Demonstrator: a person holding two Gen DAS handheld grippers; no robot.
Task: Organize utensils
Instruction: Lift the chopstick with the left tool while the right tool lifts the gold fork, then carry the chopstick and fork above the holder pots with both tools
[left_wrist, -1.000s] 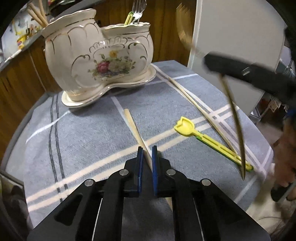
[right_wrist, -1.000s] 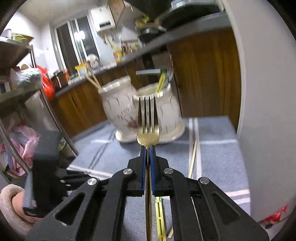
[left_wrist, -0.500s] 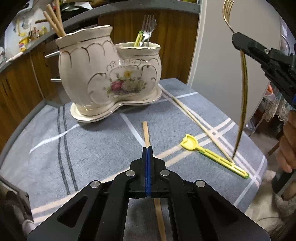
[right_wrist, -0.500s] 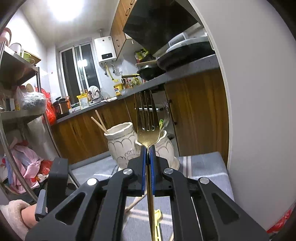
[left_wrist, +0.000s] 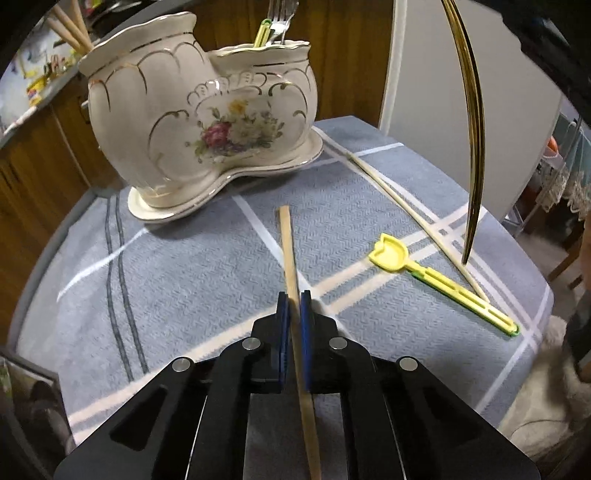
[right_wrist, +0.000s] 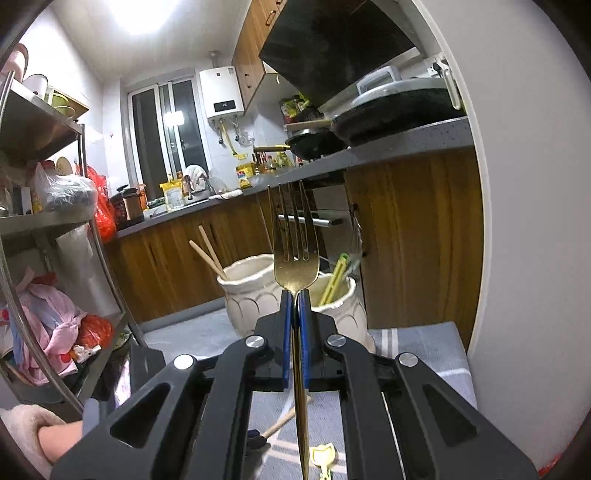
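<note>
Left gripper (left_wrist: 291, 295) pinches a wooden chopstick (left_wrist: 286, 236) between its blue pads, the stick running from under the fingers out toward the ceramic holder (left_wrist: 199, 122); whether its far end rests on the cloth or is lifted cannot be told. Right gripper (right_wrist: 295, 293) is clamped on the neck of a gold fork (right_wrist: 293, 240), tines up, handle hanging below the fingers (seen from the left wrist camera as a gold curve at upper right). The holder is a two-pot floral piece on its own saucer, standing at the back of the grey striped tablecloth (left_wrist: 184, 280): the taller pot has chopsticks in it, the shorter one a silver fork and a yellow-green utensil. On the cloth lie a second chopstick (left_wrist: 399, 192) and, crossing near its end, a yellow plastic fork (left_wrist: 436, 277).
</note>
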